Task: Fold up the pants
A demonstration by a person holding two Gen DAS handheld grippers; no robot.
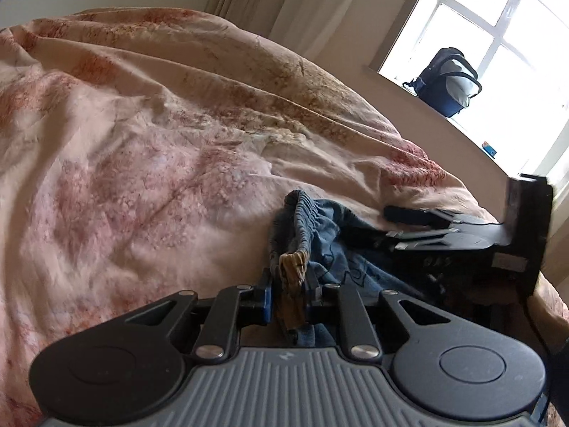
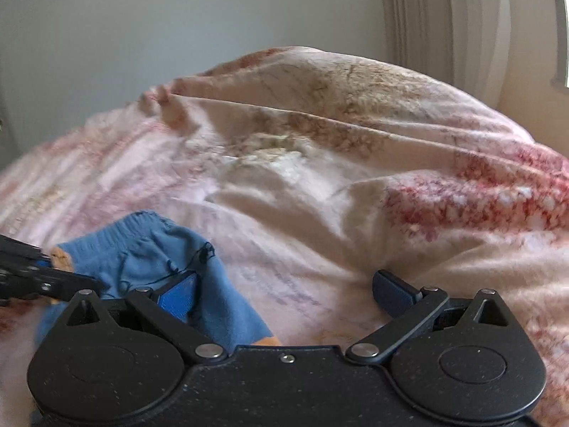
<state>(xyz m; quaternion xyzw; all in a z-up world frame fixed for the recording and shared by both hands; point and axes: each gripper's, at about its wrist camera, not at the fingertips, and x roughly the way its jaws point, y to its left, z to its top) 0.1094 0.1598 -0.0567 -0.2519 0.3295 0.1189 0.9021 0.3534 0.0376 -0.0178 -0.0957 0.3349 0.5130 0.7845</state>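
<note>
Small blue pants (image 1: 320,238) with a gathered waistband and tan trim lie bunched on a pink floral bedspread (image 1: 142,142). In the left wrist view my left gripper (image 1: 290,281) is shut on the tan-trimmed edge of the waistband (image 1: 291,267), lifting it slightly. My right gripper (image 1: 394,227) reaches in from the right, just over the pants. In the right wrist view the pants (image 2: 142,249) lie at the lower left. My right gripper (image 2: 284,291) stands wide open, its left finger (image 2: 177,295) over the blue cloth and its right finger (image 2: 391,288) over the bedspread (image 2: 355,178). The left gripper (image 2: 53,270) pinches the tan trim (image 2: 62,258).
The wrinkled bedspread fills most of both views. Beyond the bed are a pale wall, curtains (image 1: 284,0) and a bright window (image 1: 498,35) with a dark blue bag (image 1: 448,82) on its sill. A curtain (image 2: 426,17) also hangs at the upper right.
</note>
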